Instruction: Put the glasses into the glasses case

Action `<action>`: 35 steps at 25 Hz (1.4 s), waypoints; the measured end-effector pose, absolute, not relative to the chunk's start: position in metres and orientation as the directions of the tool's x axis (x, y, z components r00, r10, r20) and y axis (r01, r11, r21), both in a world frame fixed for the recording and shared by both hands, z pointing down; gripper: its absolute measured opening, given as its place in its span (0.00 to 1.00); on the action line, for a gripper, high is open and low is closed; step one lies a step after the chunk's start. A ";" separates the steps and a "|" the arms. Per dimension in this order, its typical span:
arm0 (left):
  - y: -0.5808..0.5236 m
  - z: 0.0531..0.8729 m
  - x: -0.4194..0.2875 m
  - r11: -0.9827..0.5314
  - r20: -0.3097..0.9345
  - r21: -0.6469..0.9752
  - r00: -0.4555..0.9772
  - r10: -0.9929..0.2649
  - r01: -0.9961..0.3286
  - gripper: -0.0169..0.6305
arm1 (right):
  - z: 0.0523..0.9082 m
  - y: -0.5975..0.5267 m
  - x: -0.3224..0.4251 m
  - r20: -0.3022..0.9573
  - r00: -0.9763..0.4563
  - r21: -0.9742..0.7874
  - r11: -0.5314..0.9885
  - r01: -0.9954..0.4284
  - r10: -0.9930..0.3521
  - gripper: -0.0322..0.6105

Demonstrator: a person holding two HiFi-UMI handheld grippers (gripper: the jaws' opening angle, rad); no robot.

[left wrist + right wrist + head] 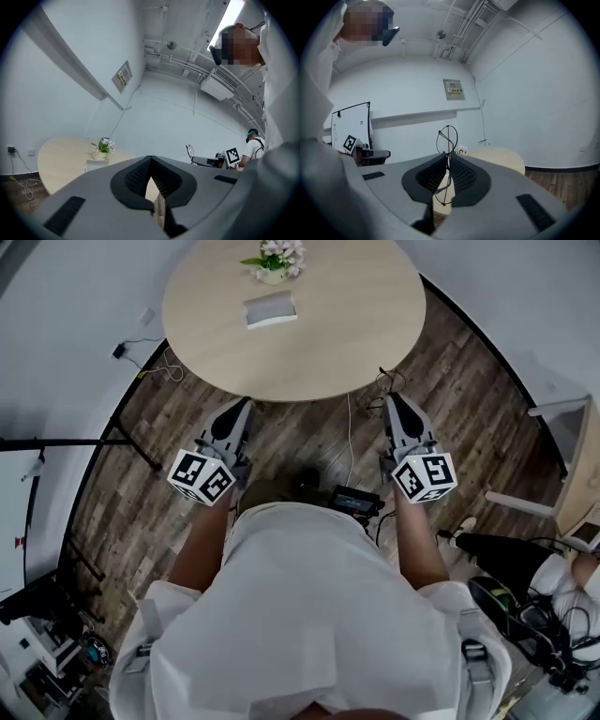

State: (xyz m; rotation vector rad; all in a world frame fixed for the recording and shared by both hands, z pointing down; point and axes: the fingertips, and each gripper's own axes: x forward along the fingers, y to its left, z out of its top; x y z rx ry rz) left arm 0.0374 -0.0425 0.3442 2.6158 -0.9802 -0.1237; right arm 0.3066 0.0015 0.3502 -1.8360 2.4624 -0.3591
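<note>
The glasses (448, 140), a thin dark wire frame, stand on edge between the jaws of my right gripper (448, 157), which is shut on them; one round lens ring sticks up above the tips. The glasses case (270, 308), a pale closed box, lies on the far part of the round wooden table (356, 324), and in the left gripper view the case (96, 165) sits just this side of the flowers. My left gripper (151, 161) is shut and holds nothing. Both grippers, left (246, 405) and right (394, 401), hang close to my body, short of the table's near edge.
A small pot of flowers (274, 261) stands behind the case. Cables (349, 442) run over the wooden floor under the table. A black stand (122, 440) is at the left, a white chair (562, 456) at the right. Another person (253, 145) stands far off.
</note>
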 end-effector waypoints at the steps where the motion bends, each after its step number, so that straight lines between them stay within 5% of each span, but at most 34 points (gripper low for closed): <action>1: -0.048 0.345 0.037 -0.702 0.038 0.344 0.756 -0.653 -0.624 0.04 | 0.351 -0.007 0.308 0.098 -0.299 -0.214 0.273 -0.938 -0.949 0.11; 22: -0.266 0.383 0.006 -0.666 0.043 0.387 0.734 -0.678 -0.637 0.04 | 0.363 -0.215 0.265 0.216 -0.353 -0.086 0.342 -0.936 -0.911 0.11; 35: -0.365 0.431 -0.020 -0.666 0.134 0.364 0.744 -0.654 -0.651 0.04 | 0.396 -0.345 0.174 0.421 -0.539 0.128 0.636 -0.761 -0.730 0.11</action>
